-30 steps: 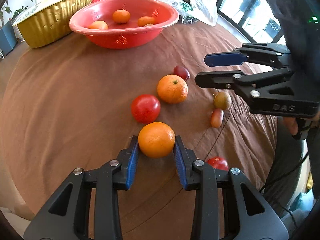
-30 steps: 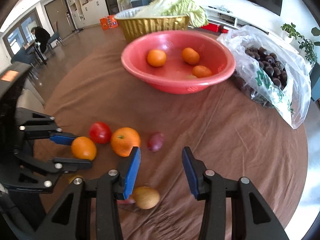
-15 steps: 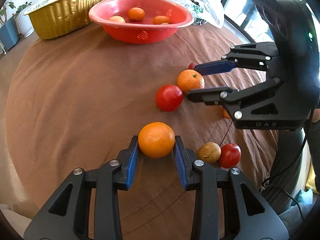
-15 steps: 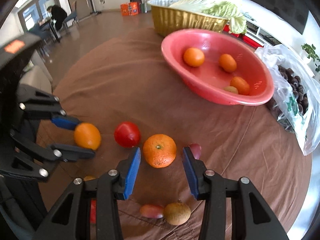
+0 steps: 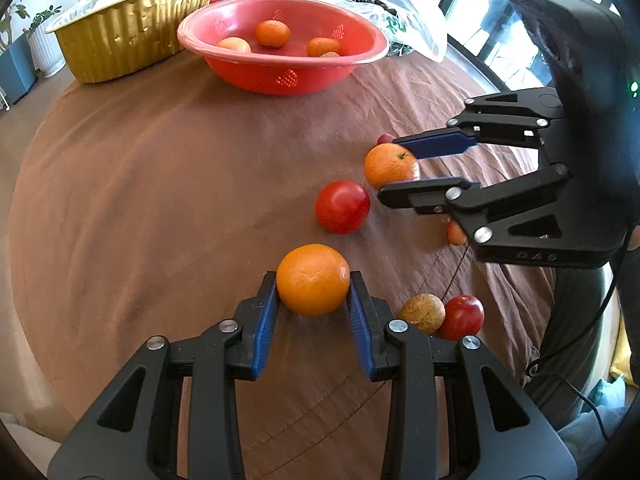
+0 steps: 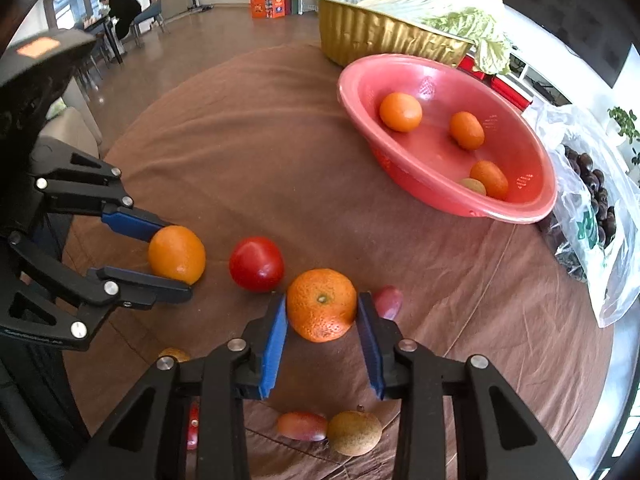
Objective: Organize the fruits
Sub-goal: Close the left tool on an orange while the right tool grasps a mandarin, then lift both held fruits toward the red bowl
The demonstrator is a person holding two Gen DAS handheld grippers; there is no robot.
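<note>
My left gripper (image 5: 313, 292) is shut on a smooth orange (image 5: 312, 279), also seen in the right wrist view (image 6: 177, 254), held above the brown cloth. My right gripper (image 6: 322, 312) has its jaws around a stemmed orange (image 6: 321, 304), also in the left wrist view (image 5: 389, 165), which rests on the cloth; the pads are at its sides. A red tomato (image 5: 342, 207) lies between the two oranges. The red bowl (image 5: 280, 68) at the back holds several small orange fruits.
A brown longan-like fruit (image 5: 421, 313) and a small red tomato (image 5: 462, 317) lie near the front edge. A plum (image 6: 387, 301) lies right of my right gripper. A gold tray (image 5: 132, 36) with cabbage and a plastic bag (image 6: 592, 208) of chestnuts flank the bowl.
My right gripper has moved forward and closed in around the stemmed orange. My left gripper keeps the smooth orange and has shifted back left, away from the loose fruits.
</note>
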